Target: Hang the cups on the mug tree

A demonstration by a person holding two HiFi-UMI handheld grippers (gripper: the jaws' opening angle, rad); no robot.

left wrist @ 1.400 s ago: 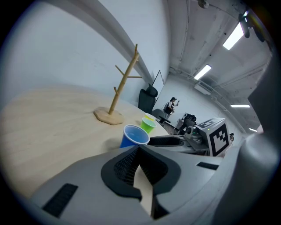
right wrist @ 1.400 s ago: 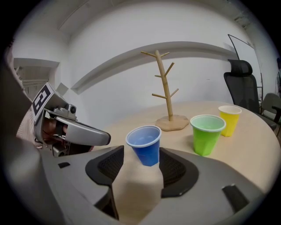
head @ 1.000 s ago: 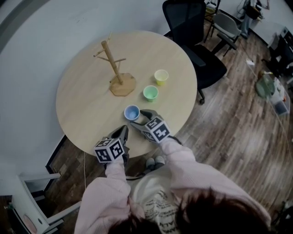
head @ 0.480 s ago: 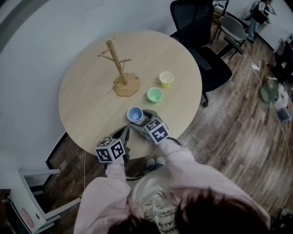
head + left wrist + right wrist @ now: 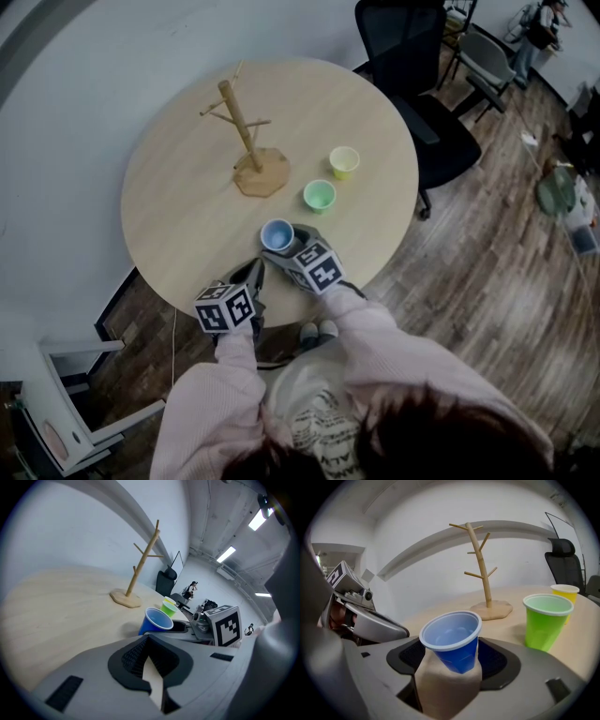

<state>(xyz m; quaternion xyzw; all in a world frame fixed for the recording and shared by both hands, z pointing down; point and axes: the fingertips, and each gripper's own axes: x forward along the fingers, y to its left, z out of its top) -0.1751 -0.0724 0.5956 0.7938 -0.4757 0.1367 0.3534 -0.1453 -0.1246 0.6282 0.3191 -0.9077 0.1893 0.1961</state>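
Worktop [image 5: 187, 216]: round, carries everything.

Tree [image 5: 246, 141]: upright, well ahead of both sets of jaws. All pegs are bare, so we read no cup as hung yet.

Right gripper [image 5: 452, 663]: jaws wide, straddling the blue cup [image 5: 451, 639], which stands mouth-up on the worktop. They've just been closing on it. We see worktop either side of its base, so no clear squeeze yet. Our guess is that the low straddle is meant to catch the wall without tipping it.

Left gripper [image 5: 150, 648]: jaws together, empty, just left of the right jaws at the near edge. Likely out of the way as a spare.

Green cup [image 5: 319, 195]: ahead-right of the right jaws. Yellow cup [image 5: 344, 161]: just past it. Both stand apart from the tree, waiting their turn.
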